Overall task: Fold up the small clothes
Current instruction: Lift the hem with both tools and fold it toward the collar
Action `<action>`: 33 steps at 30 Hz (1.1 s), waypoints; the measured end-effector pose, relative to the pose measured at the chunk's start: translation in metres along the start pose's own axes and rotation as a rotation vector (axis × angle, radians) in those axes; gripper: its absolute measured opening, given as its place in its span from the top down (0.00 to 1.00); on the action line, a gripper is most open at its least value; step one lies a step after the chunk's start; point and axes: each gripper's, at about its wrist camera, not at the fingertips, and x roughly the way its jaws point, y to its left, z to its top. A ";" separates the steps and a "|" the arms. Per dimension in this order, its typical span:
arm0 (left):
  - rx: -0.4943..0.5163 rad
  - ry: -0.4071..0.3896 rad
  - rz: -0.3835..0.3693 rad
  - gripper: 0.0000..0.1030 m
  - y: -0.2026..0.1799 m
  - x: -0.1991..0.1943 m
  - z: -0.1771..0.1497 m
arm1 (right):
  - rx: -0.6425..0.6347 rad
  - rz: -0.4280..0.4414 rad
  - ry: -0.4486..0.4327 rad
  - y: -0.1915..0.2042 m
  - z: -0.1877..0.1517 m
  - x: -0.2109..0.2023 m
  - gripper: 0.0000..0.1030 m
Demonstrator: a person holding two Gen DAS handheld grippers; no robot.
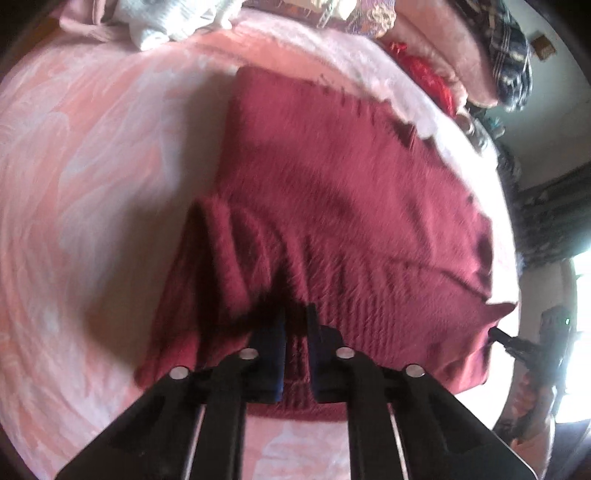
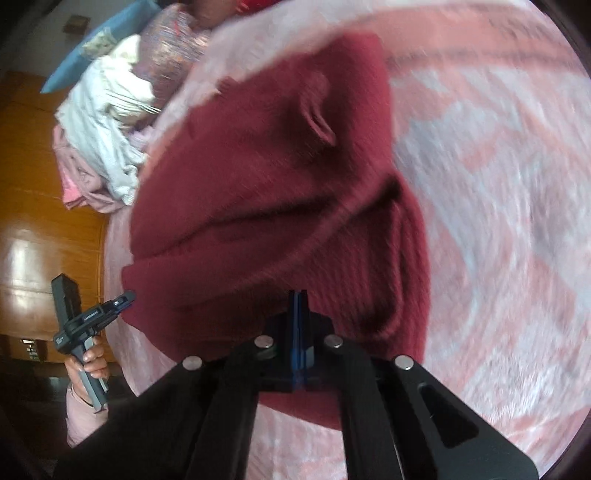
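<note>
My left hand-held gripper (image 1: 295, 314) is nearly closed, pinching the near hem of the dark red ribbed knit garment (image 1: 332, 192); a strip of knit shows between its blue-padded fingers (image 1: 271, 354). My right hand-held gripper (image 2: 298, 299) is clamped fully together on the same garment's near edge, at 6 o'clock in its own view.

The garment lies spread across a bed covered in a pink and white patterned sheet (image 1: 92, 166), its bulk running from the grippers toward 12 o'clock. In the left view a pile of white and pale pink clothes (image 1: 159, 22) sits at 11 o'clock, and red cloth (image 1: 424, 70) with a dark plaid fabric (image 1: 509, 55) at 1 to 2 o'clock. None of these touch the garment.

In the right view, polished orange-brown wooden panelling (image 2: 37, 221) fills 9 o'clock, and a person's hand (image 2: 92, 363) holds the left device at 8 o'clock. A bright window (image 1: 581, 295) glares at 3 o'clock of the left view.

Bare sheet lies open at 9 o'clock in the left view and 3 o'clock in the right.
</note>
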 end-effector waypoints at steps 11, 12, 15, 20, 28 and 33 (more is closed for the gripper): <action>-0.044 -0.155 -0.011 0.89 0.000 -0.019 0.041 | 0.060 -0.033 0.015 -0.014 0.009 -0.016 0.79; -0.033 -0.133 0.023 0.86 0.001 -0.017 0.035 | 0.067 -0.039 0.036 -0.018 0.000 -0.016 0.73; 0.033 -0.082 0.074 0.63 0.001 -0.014 0.013 | 0.066 -0.055 0.084 -0.026 -0.021 -0.012 0.65; 0.089 -0.011 0.101 0.42 -0.006 0.001 -0.011 | 0.126 -0.074 0.104 -0.037 -0.023 -0.003 0.63; 0.056 0.042 0.109 0.31 -0.007 0.004 -0.023 | 0.160 -0.043 0.092 -0.035 -0.036 -0.020 0.49; 0.031 0.056 0.122 0.28 -0.006 0.011 -0.022 | 0.214 -0.011 0.075 -0.047 -0.020 -0.004 0.52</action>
